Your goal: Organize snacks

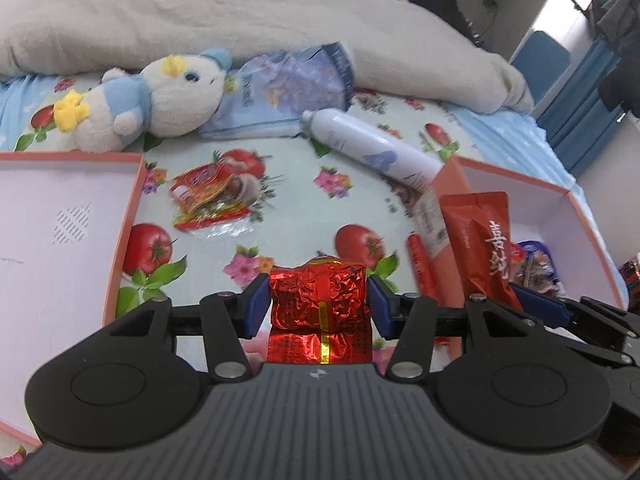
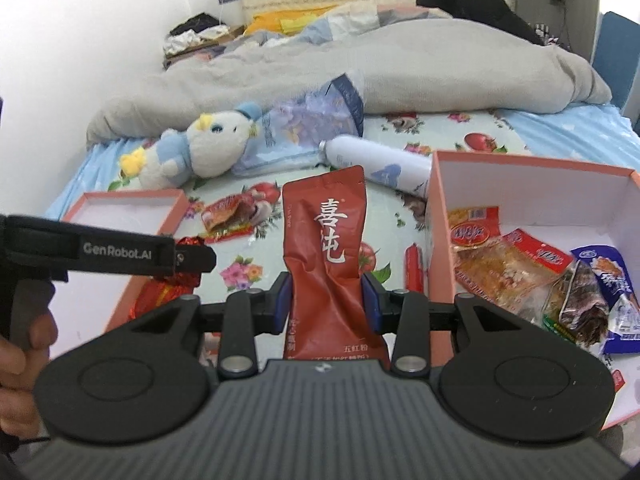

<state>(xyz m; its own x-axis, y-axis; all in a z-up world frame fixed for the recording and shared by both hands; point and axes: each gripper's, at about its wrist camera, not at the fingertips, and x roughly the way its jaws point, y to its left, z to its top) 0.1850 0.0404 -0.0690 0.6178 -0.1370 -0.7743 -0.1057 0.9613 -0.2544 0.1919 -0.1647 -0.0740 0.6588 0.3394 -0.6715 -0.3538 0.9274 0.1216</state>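
Both jaws are pinching snacks: our left gripper [image 1: 319, 304] presses its blue pads against the sides of a crinkled red foil packet [image 1: 319, 300], and our right gripper [image 2: 326, 302] clamps a brick-red pouch [image 2: 325, 256] with white characters, standing upright between the fingers.

We place everything by the right-hand pink box [image 2: 532, 178], open, white inside, resting on the floral bedsheet [image 1: 288, 216]. Far behind that box the grey duvet [image 1: 200, 20] lies heaped across the bed. Well to the left of the box sits a second open pink box [image 1: 60, 208], with nothing visible inside it. Behind and to the left of the right-hand box lies a pale blue flowered bag [image 1: 288, 92], with a blue-and-white plush duck [image 1: 160, 96] lying on its side, its head against the bag. A white spray bottle [image 1: 372, 148] lies tilted, its base just beside the box's near-left corner.

Inside the right-hand box we see several packets: an orange-and-red one [image 2: 474, 232], a clear one with tan pieces [image 2: 504, 268], and a blue-and-white one [image 2: 612, 280]. Just outside its left wall lies a slim red stick snack [image 2: 414, 272]. Further left, between the two boxes, a flat red-and-yellow wrapper [image 1: 208, 196] rests on the sheet.

From the right wrist view, a hand [image 2: 20, 344] holds the left gripper beside the second box.
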